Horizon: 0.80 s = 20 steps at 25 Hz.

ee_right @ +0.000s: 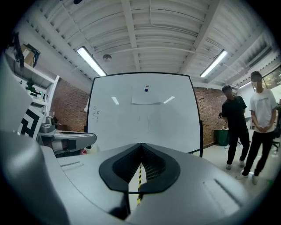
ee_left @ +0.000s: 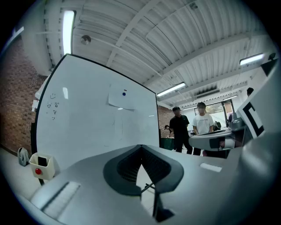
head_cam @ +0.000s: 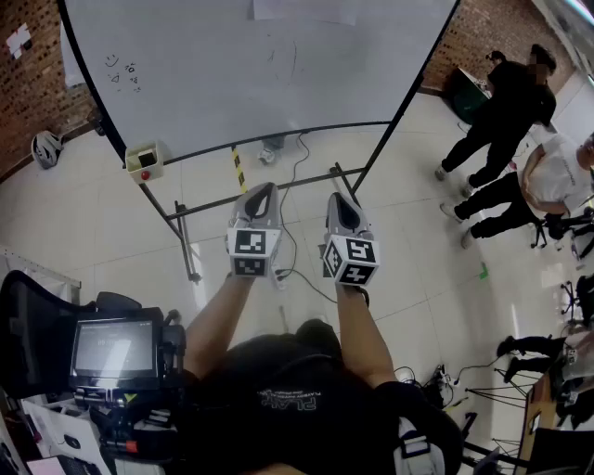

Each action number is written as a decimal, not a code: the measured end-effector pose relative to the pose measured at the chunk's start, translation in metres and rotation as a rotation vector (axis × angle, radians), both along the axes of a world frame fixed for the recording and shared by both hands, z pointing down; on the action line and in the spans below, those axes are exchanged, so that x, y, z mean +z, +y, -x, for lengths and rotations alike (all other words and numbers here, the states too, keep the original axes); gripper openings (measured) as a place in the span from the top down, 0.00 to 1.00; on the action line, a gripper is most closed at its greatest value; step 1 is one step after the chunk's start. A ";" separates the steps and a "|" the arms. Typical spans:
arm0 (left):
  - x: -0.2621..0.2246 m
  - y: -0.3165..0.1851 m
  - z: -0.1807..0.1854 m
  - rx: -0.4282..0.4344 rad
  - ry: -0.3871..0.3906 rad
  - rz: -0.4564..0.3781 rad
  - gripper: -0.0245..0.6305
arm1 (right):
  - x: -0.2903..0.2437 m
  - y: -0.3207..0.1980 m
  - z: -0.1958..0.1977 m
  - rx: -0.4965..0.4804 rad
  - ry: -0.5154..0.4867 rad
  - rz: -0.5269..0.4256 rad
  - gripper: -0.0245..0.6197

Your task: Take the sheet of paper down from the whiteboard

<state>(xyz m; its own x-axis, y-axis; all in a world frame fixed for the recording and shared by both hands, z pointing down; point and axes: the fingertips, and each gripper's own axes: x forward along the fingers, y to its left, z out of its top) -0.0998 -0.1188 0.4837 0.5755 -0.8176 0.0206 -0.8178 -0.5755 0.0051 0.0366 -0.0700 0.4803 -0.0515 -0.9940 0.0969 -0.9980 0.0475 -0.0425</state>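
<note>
A white sheet of paper (ee_right: 146,96) hangs high on the whiteboard (ee_right: 145,118), pinned by a small dark magnet (ee_right: 146,90). In the left gripper view the paper (ee_left: 123,99) sits up and left of centre on the whiteboard (ee_left: 88,127); in the head view only its lower edge (head_cam: 304,11) shows at the top of the whiteboard (head_cam: 251,65). My left gripper (head_cam: 261,197) and right gripper (head_cam: 341,205) are held side by side, level, well short of the board. Both are shut with nothing between the jaws.
The board stands on a black wheeled frame (head_cam: 269,199) with a cable on the floor. A cream box with a red button (head_cam: 145,161) hangs at its lower left. Two people (head_cam: 506,139) stand to the right. A cart with a screen (head_cam: 113,351) is at my left.
</note>
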 end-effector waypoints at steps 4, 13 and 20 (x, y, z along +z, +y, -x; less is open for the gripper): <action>-0.009 0.003 -0.003 0.011 -0.010 0.008 0.96 | -0.001 0.001 -0.004 0.021 0.013 0.006 0.94; -0.026 -0.066 -0.032 -0.025 -0.043 -0.028 0.96 | -0.001 -0.077 -0.036 -0.011 0.056 -0.001 0.94; -0.043 -0.125 -0.068 -0.090 -0.038 -0.081 0.96 | -0.018 -0.144 -0.068 -0.097 0.040 -0.046 0.94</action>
